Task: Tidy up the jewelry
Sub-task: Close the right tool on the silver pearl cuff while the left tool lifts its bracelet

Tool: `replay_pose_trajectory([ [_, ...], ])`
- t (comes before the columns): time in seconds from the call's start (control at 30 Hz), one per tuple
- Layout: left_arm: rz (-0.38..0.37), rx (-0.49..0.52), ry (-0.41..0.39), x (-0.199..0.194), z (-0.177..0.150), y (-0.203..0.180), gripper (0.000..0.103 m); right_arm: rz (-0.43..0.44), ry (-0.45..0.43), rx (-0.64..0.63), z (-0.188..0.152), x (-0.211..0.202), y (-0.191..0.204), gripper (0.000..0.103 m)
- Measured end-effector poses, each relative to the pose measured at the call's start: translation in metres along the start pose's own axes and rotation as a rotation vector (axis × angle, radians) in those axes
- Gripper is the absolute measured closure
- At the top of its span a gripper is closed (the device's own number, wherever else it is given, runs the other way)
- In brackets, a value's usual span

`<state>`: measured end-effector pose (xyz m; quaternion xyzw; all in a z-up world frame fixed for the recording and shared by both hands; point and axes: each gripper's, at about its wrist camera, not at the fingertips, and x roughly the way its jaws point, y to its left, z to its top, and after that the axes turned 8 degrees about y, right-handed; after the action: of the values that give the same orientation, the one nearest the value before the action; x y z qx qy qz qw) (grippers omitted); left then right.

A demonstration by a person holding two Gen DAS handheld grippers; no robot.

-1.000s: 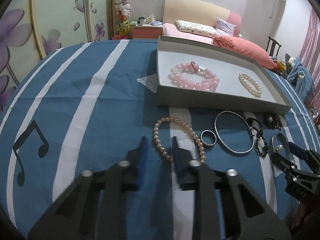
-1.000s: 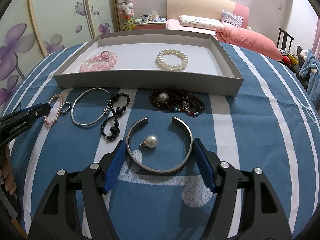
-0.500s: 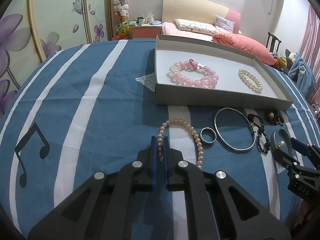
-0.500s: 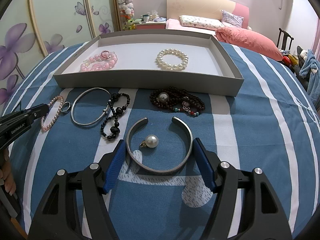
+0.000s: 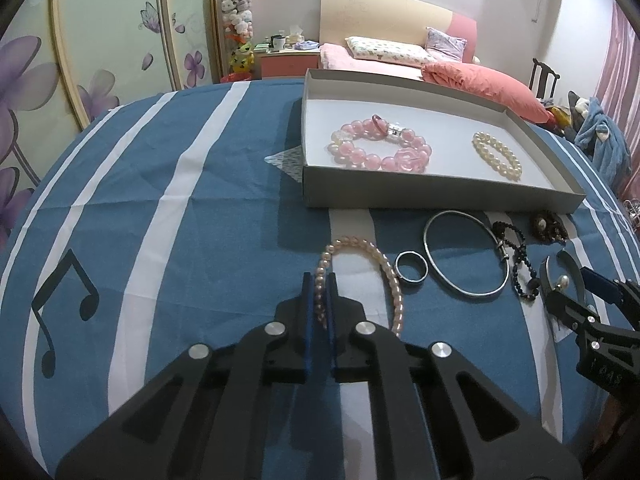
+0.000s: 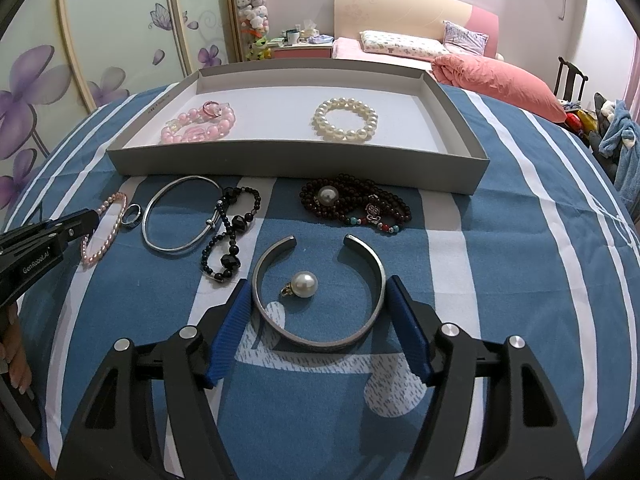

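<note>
- Pinching the left side of the pink pearl strand (image 5: 362,276), the left gripper (image 5: 319,280) has its blue pads closed tight on the beads, with the rest of the loop lying on the blue striped cloth (image 5: 168,216) ahead and to the right of the jaws.
- The right gripper (image 6: 318,300) stands wide, its blue pads flanking the open silver cuff (image 6: 320,292); whether they touch the metal cannot be told. A loose pearl pendant (image 6: 302,285) lies inside the cuff's curve.
- Just right of the pearl strand sit a small dark ring (image 5: 412,267) and a thin silver bangle (image 5: 466,254); a black bead strand (image 6: 232,236) lies against the bangle's far side.
- Beyond the cuff, a dark red bead bracelet (image 6: 356,202) rests near the front wall of the grey tray (image 6: 296,162).
- Inside the tray lie a pink bead bracelet (image 5: 380,146) toward the left and a white pearl bracelet (image 6: 346,120) toward the right, well apart.
</note>
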<state>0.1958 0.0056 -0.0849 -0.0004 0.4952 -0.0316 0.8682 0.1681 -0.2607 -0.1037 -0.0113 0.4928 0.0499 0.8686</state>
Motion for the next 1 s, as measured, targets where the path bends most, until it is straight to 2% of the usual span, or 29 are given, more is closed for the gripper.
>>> replay_pose_trajectory([
  [0.17,-0.031,-0.013,-0.033,-0.006,-0.001,0.003,0.097,0.045,-0.022,0.05,-0.001,-0.003,-0.009,0.036],
  [0.5,-0.104,-0.037,-0.197,-0.044,-0.003,0.005,0.097,0.077,-0.169,0.09,0.001,-0.027,-0.014,0.036],
  [1.0,-0.093,0.006,-0.357,-0.089,-0.016,-0.021,0.097,0.083,-0.351,0.079,-0.007,-0.067,0.0,0.036],
])
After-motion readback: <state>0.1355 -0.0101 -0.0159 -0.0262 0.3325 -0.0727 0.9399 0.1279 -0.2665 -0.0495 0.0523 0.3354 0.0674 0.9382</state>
